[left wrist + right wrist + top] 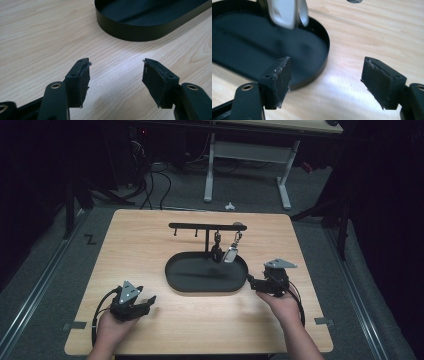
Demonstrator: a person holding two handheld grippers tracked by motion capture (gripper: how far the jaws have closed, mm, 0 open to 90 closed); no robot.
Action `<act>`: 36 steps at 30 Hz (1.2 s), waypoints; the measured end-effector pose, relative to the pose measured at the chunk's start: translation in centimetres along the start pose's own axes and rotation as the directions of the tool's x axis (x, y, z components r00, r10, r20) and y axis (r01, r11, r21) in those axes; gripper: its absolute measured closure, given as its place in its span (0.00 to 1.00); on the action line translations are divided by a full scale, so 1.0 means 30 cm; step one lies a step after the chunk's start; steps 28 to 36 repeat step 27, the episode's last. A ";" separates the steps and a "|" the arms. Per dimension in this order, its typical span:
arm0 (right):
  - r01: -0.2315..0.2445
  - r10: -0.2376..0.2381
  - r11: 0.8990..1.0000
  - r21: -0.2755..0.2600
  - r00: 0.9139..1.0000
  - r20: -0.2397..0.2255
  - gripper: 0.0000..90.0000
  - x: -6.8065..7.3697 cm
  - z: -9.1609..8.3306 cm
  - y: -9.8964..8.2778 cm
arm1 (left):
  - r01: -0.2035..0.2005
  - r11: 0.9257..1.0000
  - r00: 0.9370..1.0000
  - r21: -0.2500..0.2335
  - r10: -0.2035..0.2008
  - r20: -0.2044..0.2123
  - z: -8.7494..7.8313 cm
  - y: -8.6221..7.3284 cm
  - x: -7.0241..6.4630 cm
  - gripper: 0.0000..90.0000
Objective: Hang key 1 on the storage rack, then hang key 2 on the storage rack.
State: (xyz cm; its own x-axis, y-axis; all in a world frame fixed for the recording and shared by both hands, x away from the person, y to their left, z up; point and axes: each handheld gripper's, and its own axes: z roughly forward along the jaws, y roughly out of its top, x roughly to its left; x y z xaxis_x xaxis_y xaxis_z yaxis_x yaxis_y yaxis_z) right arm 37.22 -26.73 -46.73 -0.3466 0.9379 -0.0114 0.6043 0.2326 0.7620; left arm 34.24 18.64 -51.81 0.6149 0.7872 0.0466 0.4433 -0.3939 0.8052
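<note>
Stand: black metal rack with a crossbar of hooks (207,226) rising from a black oval tray (206,285), mid-table on the pale wooden table (150,250).
Hung items: silver key fob (230,254) on a clip at the bar's 3 o'clock end; dark fob (216,252) touching it at its 9 o'clock side; both dangling over the tray's 1 o'clock part.
Free hooks: two small pegs (185,232) toward the bar's 9 o'clock end, bare.
Right gripper (252,282): just beside the tray's 3 o'clock rim, low over the table, jaws spread wide, nothing between the pads (279,82); silver fob close ahead, blurred, at 11 o'clock in the right gripper view.
Left gripper (150,301): near the table's 7 o'clock corner, well apart from the tray, jaws spread, empty; pads (82,82) over bare wood.
Step, by judgement: both items on the rack, right hand clear of the silver fob; hanging looks done, or a regrasp is pending.
Next move, if regrasp: swing the right gripper to 11 o'clock, square the pads on the fob's flat faces, pinch below the clip, lift off the hook without rocking the stand.
Risk: swinging fob slipping the pads; tray edge in the approach path.
</note>
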 end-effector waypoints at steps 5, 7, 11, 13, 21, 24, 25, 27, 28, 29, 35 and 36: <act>0.008 -0.009 0.999 -0.047 1.000 -0.003 0.23 -0.012 -0.033 -0.105 | -0.024 1.000 1.000 0.008 0.024 0.001 0.003 0.007 -0.019 0.43; 0.003 -0.003 0.997 -0.077 1.000 0.003 0.21 -0.019 -0.049 -0.141 | -0.031 0.999 1.000 0.009 0.031 0.000 0.006 0.009 -0.023 0.43; -0.063 0.068 0.986 -0.156 0.997 0.031 0.25 -0.042 -0.071 -0.243 | -0.026 1.000 1.000 0.009 0.026 -0.006 0.010 0.016 -0.022 0.43; -0.078 0.079 0.989 -0.126 0.997 -0.002 0.22 -0.068 -0.072 -0.258 | -0.020 1.000 1.000 -0.004 0.020 -0.003 0.007 0.019 -0.025 0.43; -0.069 0.078 0.988 -0.141 0.995 0.061 0.22 -0.107 -0.070 -0.249 | -0.031 1.000 1.000 0.007 0.031 -0.001 0.017 0.018 -0.022 0.43; -0.043 0.051 0.990 -0.131 0.997 0.055 0.21 -0.094 -0.071 -0.252 | -0.045 0.999 0.999 -0.001 0.045 -0.005 0.013 0.030 -0.023 0.42; -0.039 0.047 0.991 -0.130 0.997 0.054 0.21 -0.090 -0.075 -0.254 | -0.040 0.999 0.999 -0.006 0.040 -0.004 0.012 0.031 -0.023 0.42; -0.041 0.048 0.990 -0.135 0.997 0.055 0.21 -0.083 -0.085 -0.259 | -0.026 1.000 1.000 -0.016 0.026 0.005 0.009 0.032 -0.026 0.42; -0.041 0.048 0.990 -0.135 0.997 0.055 0.21 -0.083 -0.085 -0.259 | -0.026 1.000 1.000 -0.016 0.026 0.005 0.009 0.032 -0.026 0.42; -0.041 0.048 0.990 -0.135 0.997 0.055 0.21 -0.083 -0.085 -0.259 | -0.026 1.000 1.000 -0.016 0.026 0.005 0.009 0.032 -0.026 0.42; -0.041 0.048 0.990 -0.135 0.997 0.055 0.21 -0.083 -0.085 -0.259 | -0.026 1.000 1.000 -0.016 0.026 0.005 0.009 0.032 -0.026 0.42; -0.041 0.048 0.990 -0.135 0.997 0.055 0.21 -0.083 -0.085 -0.259 | -0.026 1.000 1.000 -0.016 0.026 0.005 0.009 0.032 -0.026 0.42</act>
